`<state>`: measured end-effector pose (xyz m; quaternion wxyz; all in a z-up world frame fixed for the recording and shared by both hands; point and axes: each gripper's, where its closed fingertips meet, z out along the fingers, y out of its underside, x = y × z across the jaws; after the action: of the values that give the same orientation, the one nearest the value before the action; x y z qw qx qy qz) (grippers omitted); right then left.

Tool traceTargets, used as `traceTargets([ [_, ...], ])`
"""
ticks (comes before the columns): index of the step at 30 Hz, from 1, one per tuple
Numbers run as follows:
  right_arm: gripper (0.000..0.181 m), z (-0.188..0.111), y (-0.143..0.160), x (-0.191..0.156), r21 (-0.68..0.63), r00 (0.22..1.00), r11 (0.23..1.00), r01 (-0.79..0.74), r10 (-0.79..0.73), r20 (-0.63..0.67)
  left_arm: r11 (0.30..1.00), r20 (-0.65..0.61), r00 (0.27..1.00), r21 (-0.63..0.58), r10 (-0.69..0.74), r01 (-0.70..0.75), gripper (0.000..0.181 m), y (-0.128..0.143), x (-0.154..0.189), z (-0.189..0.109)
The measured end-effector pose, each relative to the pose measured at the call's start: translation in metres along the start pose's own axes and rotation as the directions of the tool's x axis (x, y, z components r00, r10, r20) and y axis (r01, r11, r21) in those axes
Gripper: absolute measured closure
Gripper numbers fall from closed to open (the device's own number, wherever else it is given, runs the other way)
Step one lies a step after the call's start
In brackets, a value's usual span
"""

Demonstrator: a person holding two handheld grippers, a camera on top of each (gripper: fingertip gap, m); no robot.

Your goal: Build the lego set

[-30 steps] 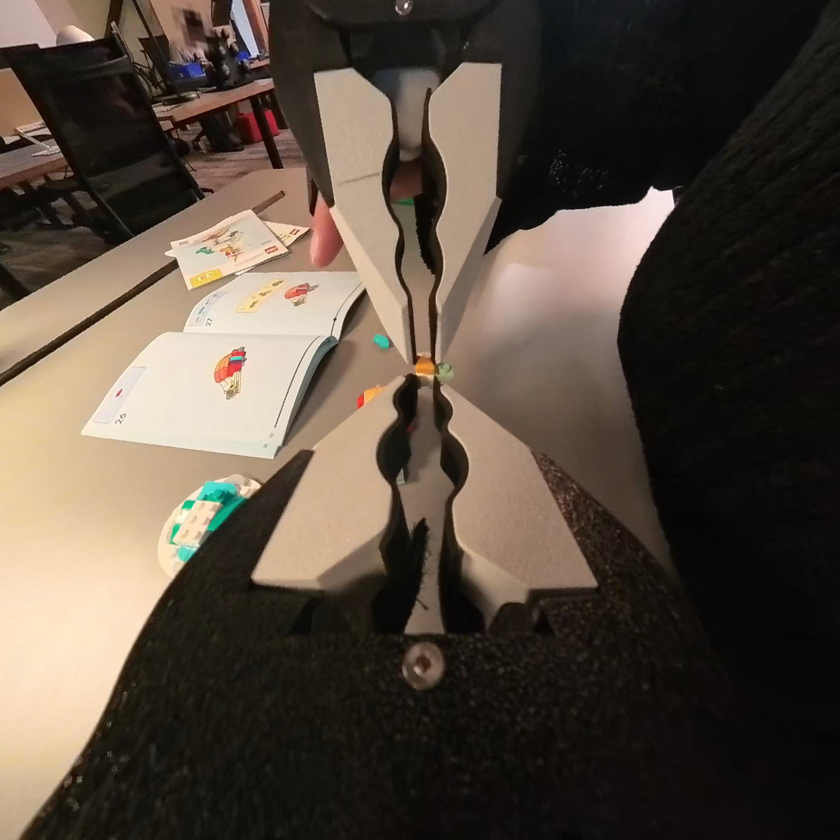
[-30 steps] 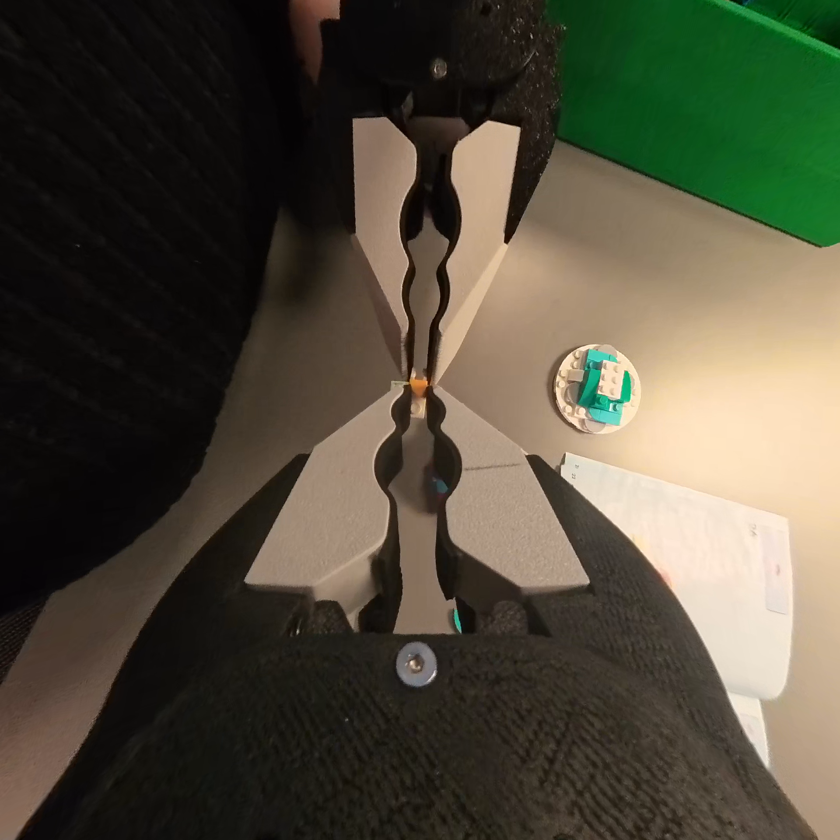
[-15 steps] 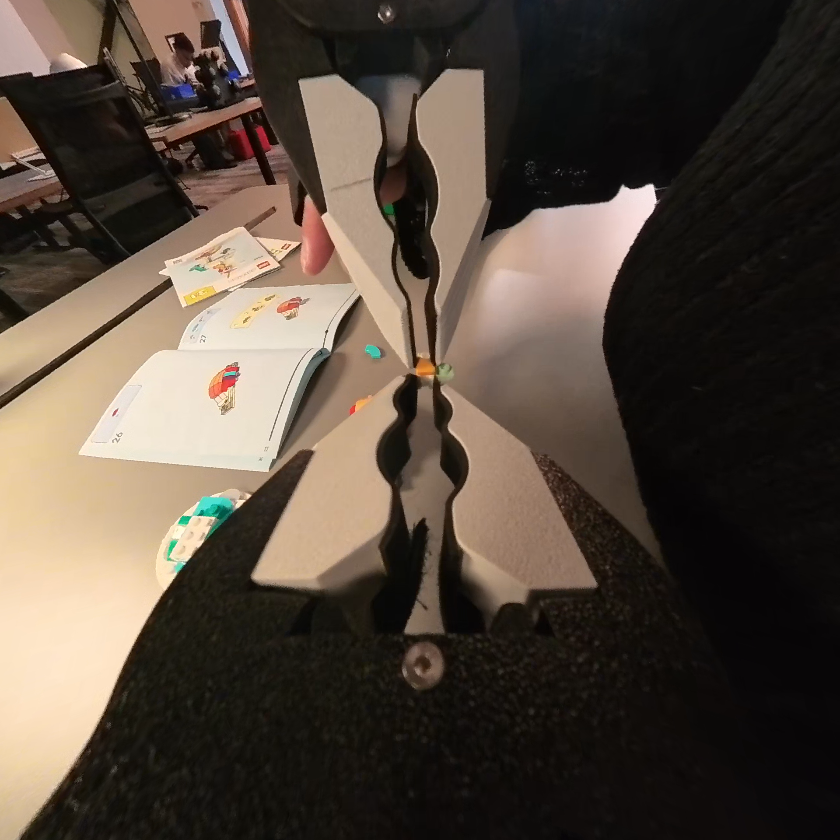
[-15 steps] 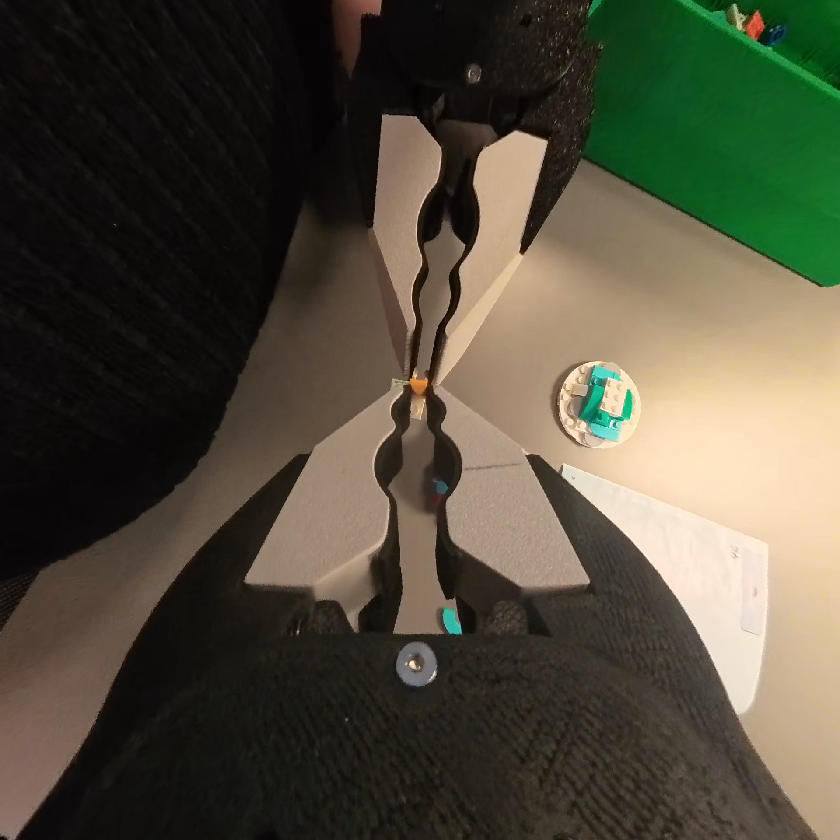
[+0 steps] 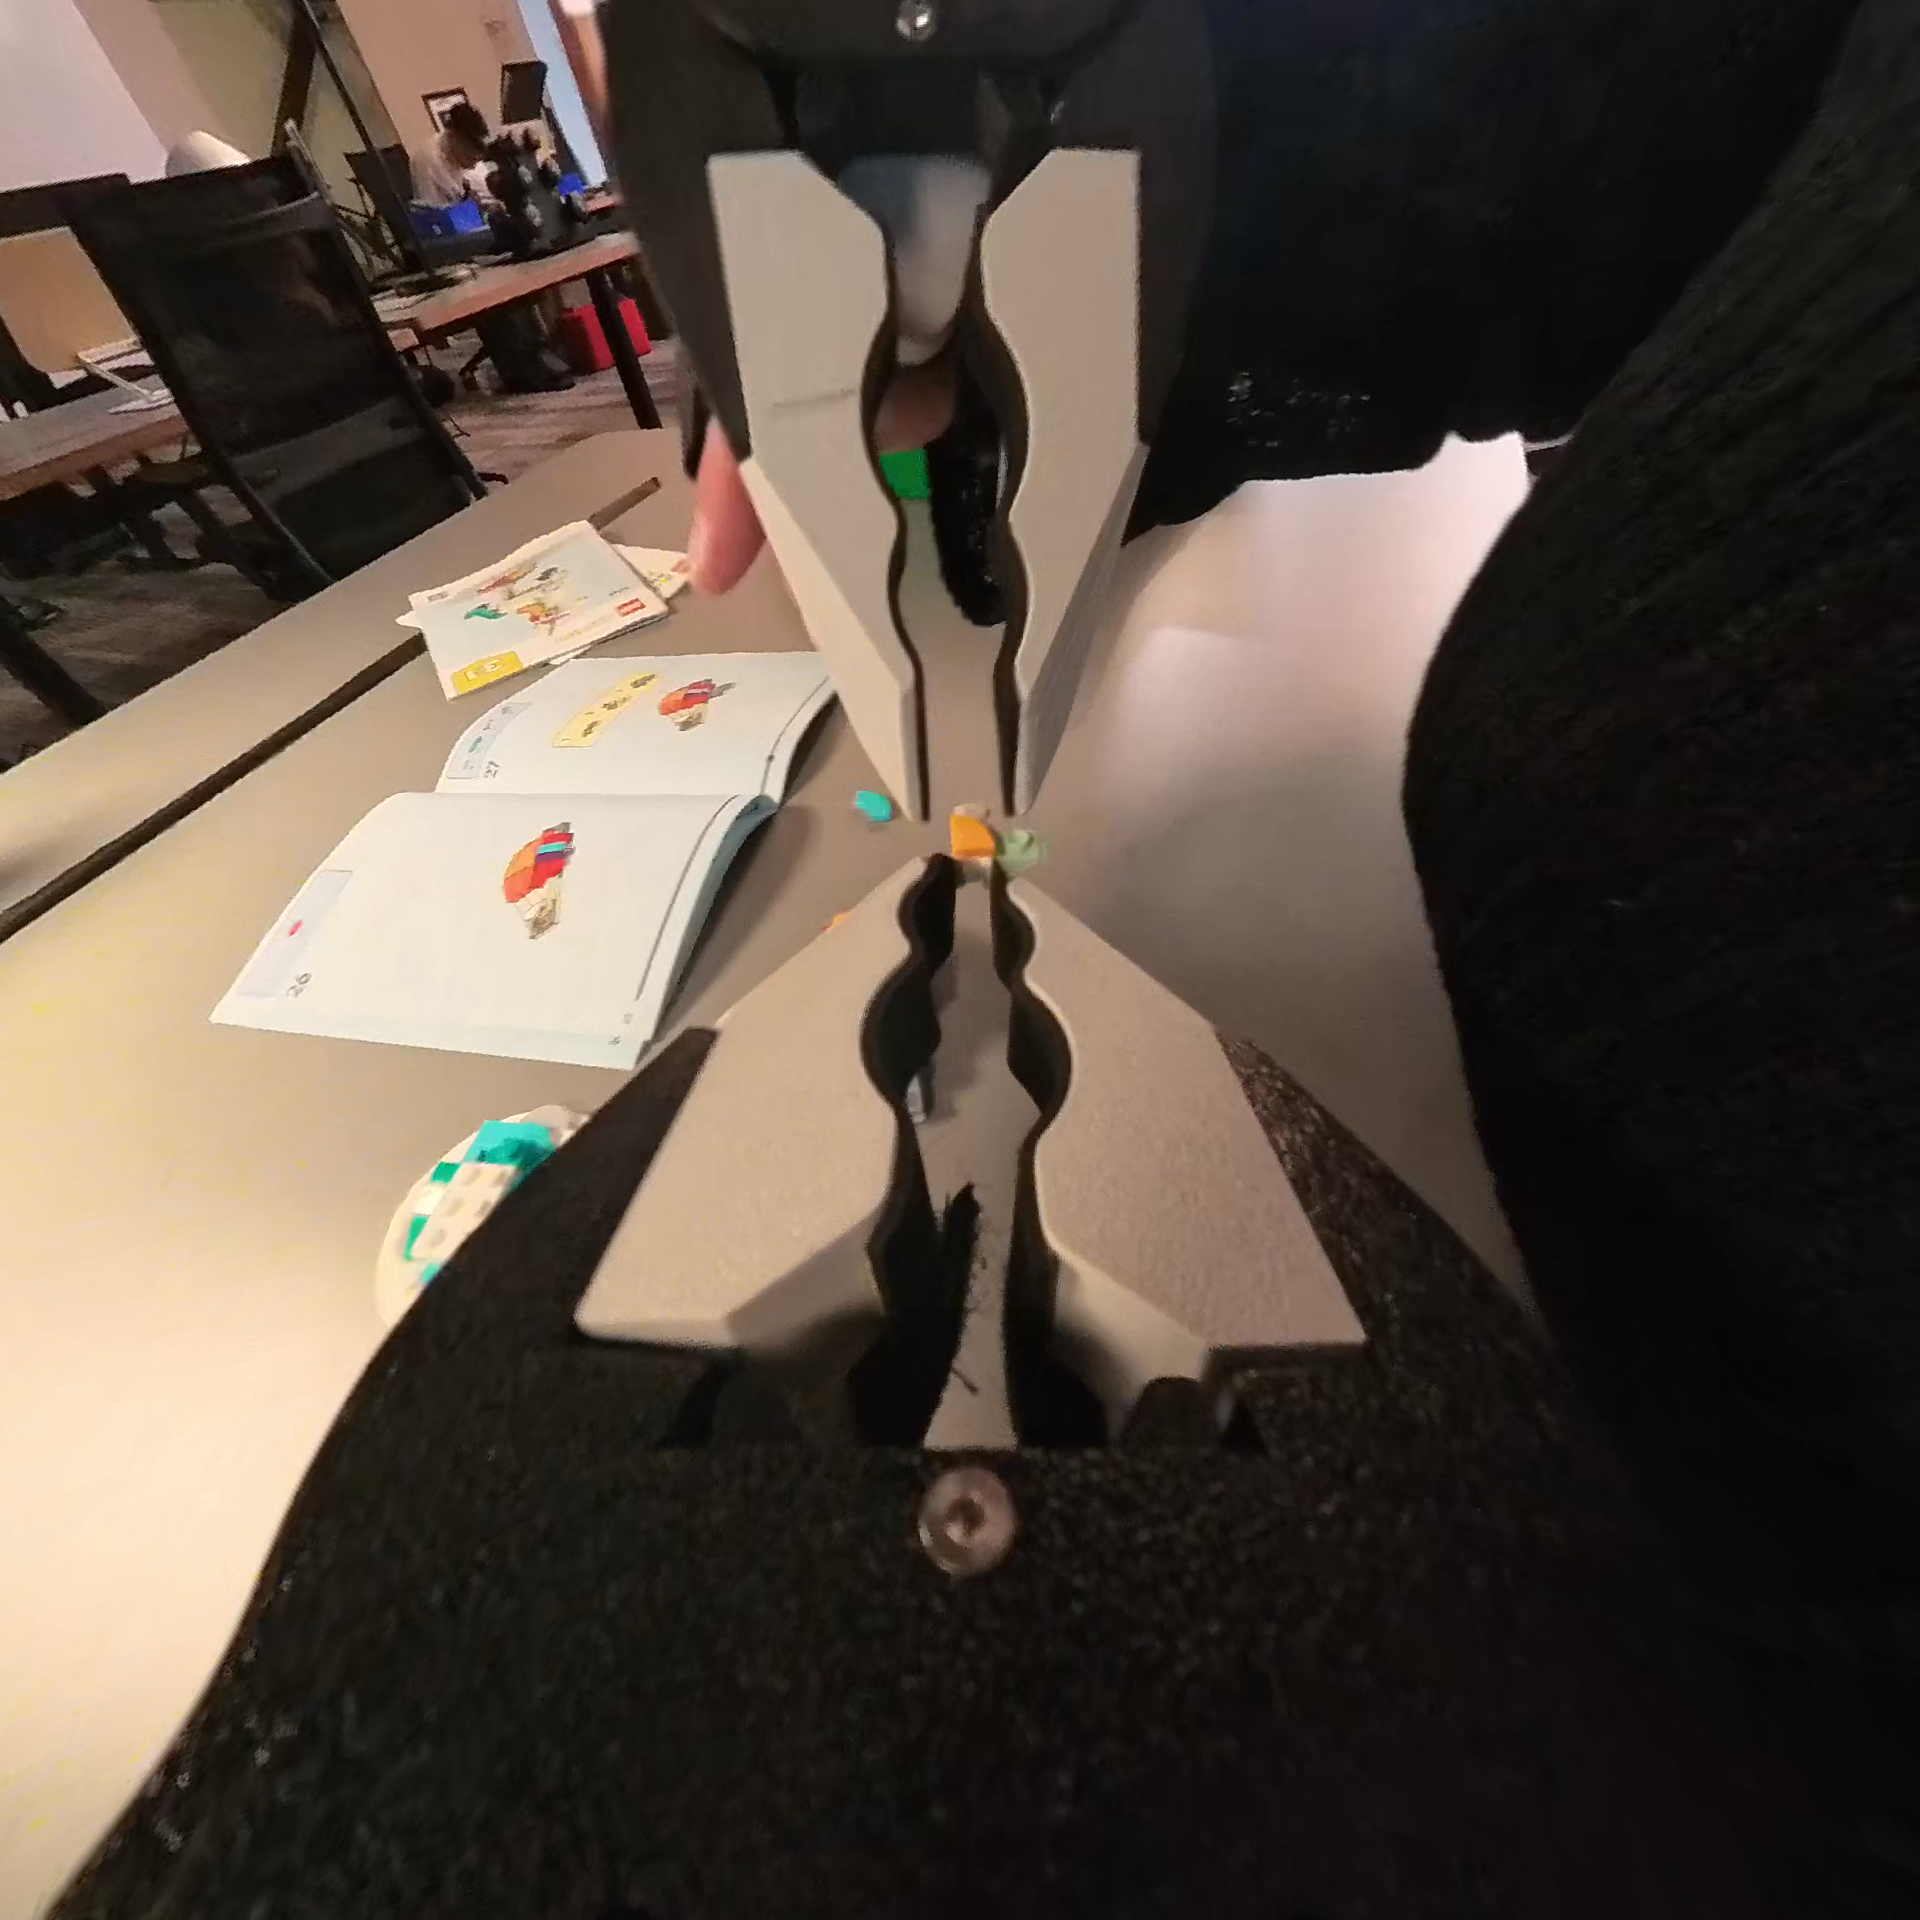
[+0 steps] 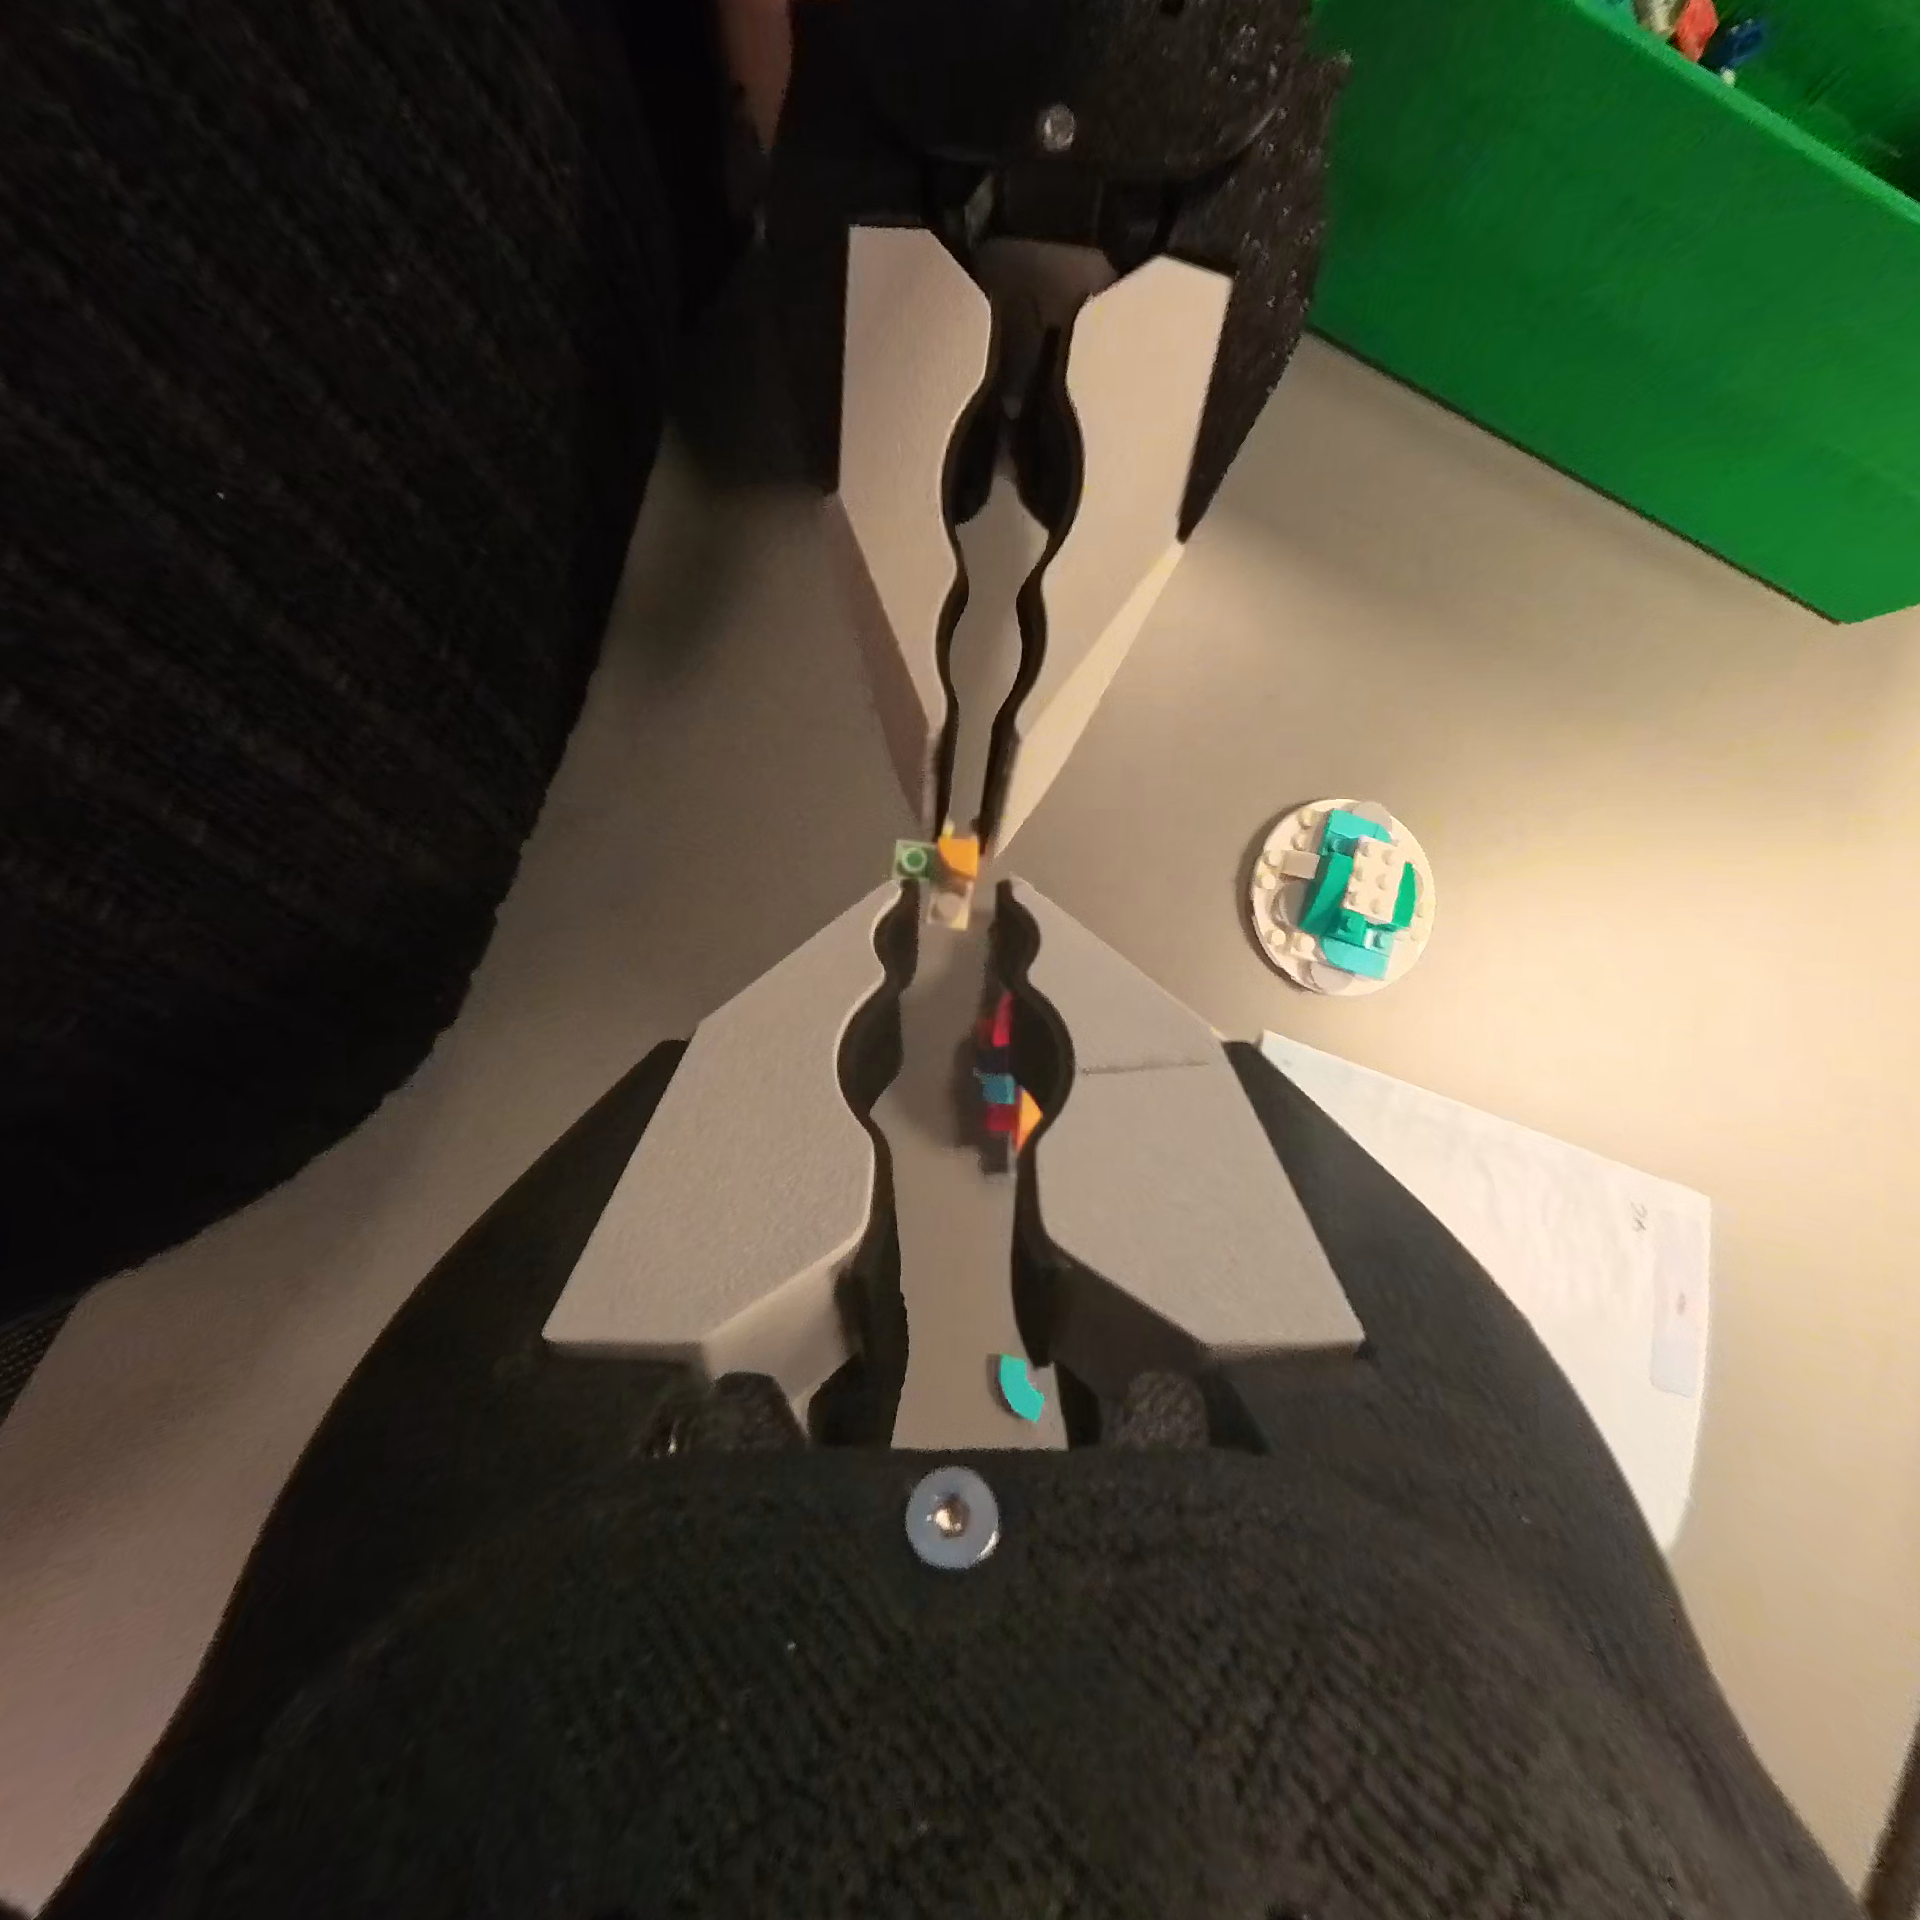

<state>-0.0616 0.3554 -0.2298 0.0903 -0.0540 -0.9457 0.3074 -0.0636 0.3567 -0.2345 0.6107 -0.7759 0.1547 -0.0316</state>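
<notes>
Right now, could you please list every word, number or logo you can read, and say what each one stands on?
I don't copy writing out, so here is only what bears it.
Open instruction booklet: a printed number in the corner of each page.
Smaller leaflet: a red logo patch; its other print is too small to read.
Green bin: no writing visible.
</notes>
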Motion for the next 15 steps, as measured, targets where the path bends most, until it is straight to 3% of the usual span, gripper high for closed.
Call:
traceTargets([
  [1, 0.164, -0.003, 0.001, 0.003, 0.005, 1.000, 1.000, 0.002, -0.002, -0.024, 1.000, 0.019, 1.000, -0.005, -0.012, 0.012, 0.177, 0.000, -0.004, -0.001],
  [5, 0.141, -0.015, -0.009, 0.015, 0.085, 0.967, 0.984, 0.154, -0.133, -0.219, 0.996, 0.086, 0.992, 0.011, -0.091, 0.090, 0.177, -0.005, -0.023, -0.008],
  [6, 0.136, -0.016, -0.011, 0.020, 0.064, 0.927, 0.968, 0.244, -0.213, -0.309, 0.994, 0.093, 0.990, 0.019, -0.109, 0.107, 0.177, -0.008, -0.027, -0.010],
  [9, 0.131, -0.017, -0.015, 0.032, -0.108, 0.704, 0.862, 0.496, -0.472, -0.531, 0.990, 0.088, 0.987, 0.034, -0.137, 0.134, 0.177, -0.018, -0.033, -0.013],
  [15, 0.136, -0.019, -0.020, 0.031, -0.266, 0.451, 0.698, 0.665, -0.658, -0.602, 0.989, 0.072, 0.987, 0.042, -0.144, 0.142, 0.177, -0.031, -0.031, -0.008],
])
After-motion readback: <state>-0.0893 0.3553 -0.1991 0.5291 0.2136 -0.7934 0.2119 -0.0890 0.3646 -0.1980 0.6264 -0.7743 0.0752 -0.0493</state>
